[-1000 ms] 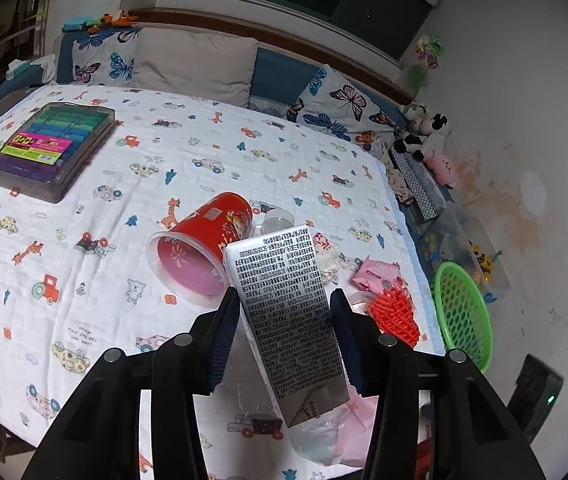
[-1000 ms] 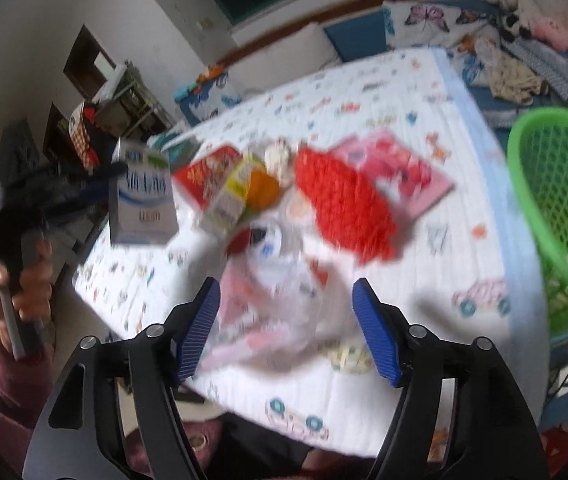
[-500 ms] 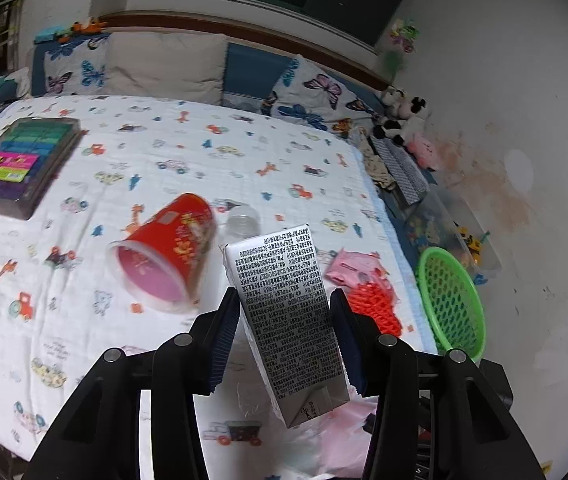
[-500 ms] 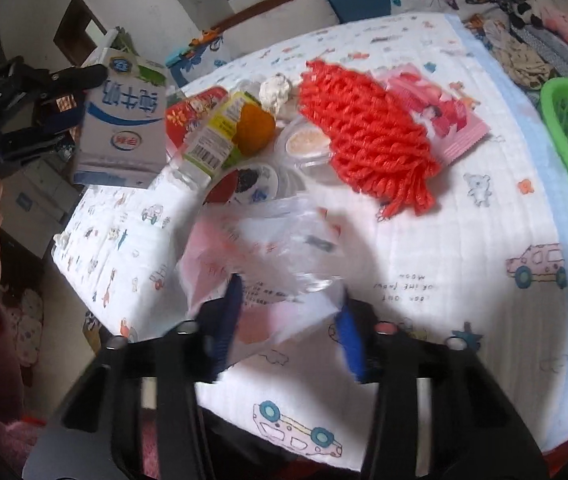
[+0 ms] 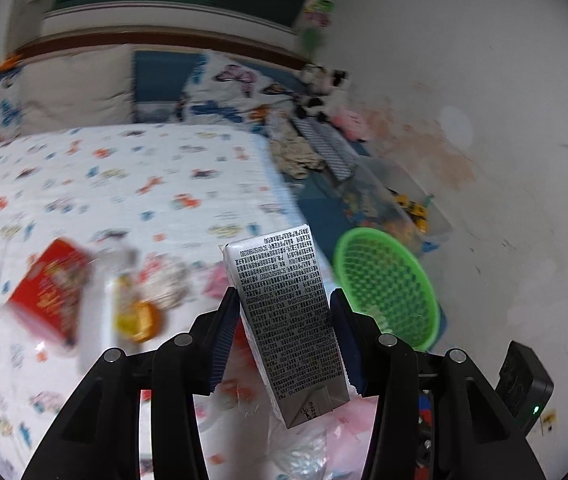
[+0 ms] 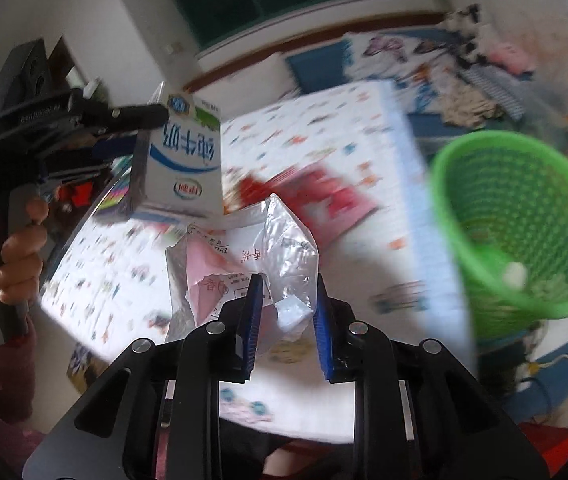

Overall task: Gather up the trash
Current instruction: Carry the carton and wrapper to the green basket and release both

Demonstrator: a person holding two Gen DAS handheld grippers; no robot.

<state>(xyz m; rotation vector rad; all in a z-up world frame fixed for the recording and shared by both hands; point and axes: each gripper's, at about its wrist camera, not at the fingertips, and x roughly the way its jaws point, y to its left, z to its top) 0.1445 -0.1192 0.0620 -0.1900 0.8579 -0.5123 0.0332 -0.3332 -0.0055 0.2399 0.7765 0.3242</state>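
1. My left gripper (image 5: 284, 332) is clamped on the carton (image 5: 288, 320), tilted, above the bed's (image 5: 123, 184) near edge.
2. On the bed, left of it, I see a blurred red cup (image 5: 49, 292) and an orange wrapper (image 5: 137, 320).
3. My right gripper (image 6: 287, 320) pinches a crumpled plastic bag (image 6: 243, 264), lifted off the bed.
4. The green basket (image 6: 524, 216) stands beside the bed, right of both.

The milk carton (image 6: 179, 160) reads 纯牛奶, seen upside down
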